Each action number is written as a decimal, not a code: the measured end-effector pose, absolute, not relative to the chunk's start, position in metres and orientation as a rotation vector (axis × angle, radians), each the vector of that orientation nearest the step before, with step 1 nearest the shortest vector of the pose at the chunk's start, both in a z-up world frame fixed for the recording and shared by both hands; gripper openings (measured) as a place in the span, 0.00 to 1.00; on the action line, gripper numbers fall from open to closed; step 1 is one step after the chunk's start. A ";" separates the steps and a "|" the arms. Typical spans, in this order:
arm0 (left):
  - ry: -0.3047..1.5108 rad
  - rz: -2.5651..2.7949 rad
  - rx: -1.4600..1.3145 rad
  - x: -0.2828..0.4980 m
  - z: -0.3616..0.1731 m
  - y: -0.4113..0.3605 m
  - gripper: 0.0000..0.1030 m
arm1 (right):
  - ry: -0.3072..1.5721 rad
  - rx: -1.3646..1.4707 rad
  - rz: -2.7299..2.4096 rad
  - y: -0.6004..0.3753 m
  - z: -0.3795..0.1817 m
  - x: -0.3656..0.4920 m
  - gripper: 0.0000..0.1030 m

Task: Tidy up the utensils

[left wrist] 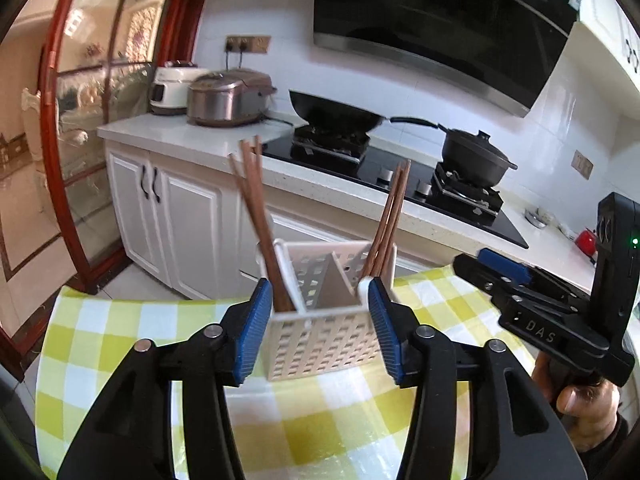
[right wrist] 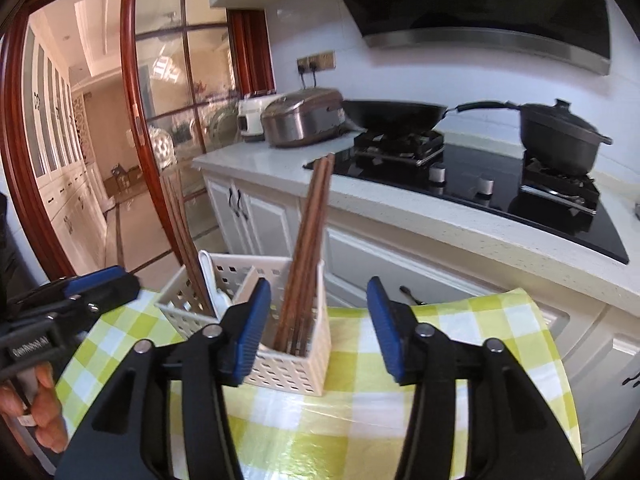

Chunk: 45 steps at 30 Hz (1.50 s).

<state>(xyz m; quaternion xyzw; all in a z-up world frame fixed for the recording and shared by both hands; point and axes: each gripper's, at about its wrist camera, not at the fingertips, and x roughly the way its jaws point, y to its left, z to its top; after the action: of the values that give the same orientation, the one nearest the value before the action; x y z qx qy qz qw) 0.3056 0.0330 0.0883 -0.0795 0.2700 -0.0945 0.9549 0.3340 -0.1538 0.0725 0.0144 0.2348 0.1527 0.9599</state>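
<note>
A white perforated utensil holder (left wrist: pixel 320 344) stands on a table with a yellow-green checked cloth (left wrist: pixel 96 344). Brown wooden chopsticks stand in its left compartment (left wrist: pixel 256 216) and its right compartment (left wrist: pixel 390 224). My left gripper (left wrist: pixel 318 336) is open, with its blue pads on either side of the holder. In the right wrist view the holder (right wrist: pixel 288 364) holds chopsticks (right wrist: pixel 306 256) and a white spoon (right wrist: pixel 210 280). My right gripper (right wrist: pixel 320 328) is open and empty, just in front of the holder's right part. The right gripper also shows in the left view (left wrist: pixel 560 300).
Behind the table runs a white kitchen counter (left wrist: pixel 192 136) with a rice cooker (left wrist: pixel 228 100), a wok (left wrist: pixel 332 114) and a black pot (left wrist: pixel 476 156) on a black hob. A red-framed glass door (right wrist: pixel 132 128) is to the left.
</note>
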 end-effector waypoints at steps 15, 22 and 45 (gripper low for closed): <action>0.448 -0.113 -0.141 0.261 0.032 0.037 0.76 | 0.441 0.040 0.315 -0.160 0.022 0.299 0.60; 0.447 -0.129 -0.142 0.256 0.031 0.037 0.81 | 0.443 0.030 0.327 -0.160 0.021 0.294 0.63; 0.445 -0.139 -0.134 0.252 0.031 0.033 0.81 | 0.442 0.025 0.326 -0.160 0.021 0.292 0.64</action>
<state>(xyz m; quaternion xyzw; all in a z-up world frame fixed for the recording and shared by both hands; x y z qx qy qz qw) 0.2519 0.0330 0.0313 -0.0664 0.2205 -0.0690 0.9707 0.2922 -0.1598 0.0212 0.0123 0.2180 0.1612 0.9625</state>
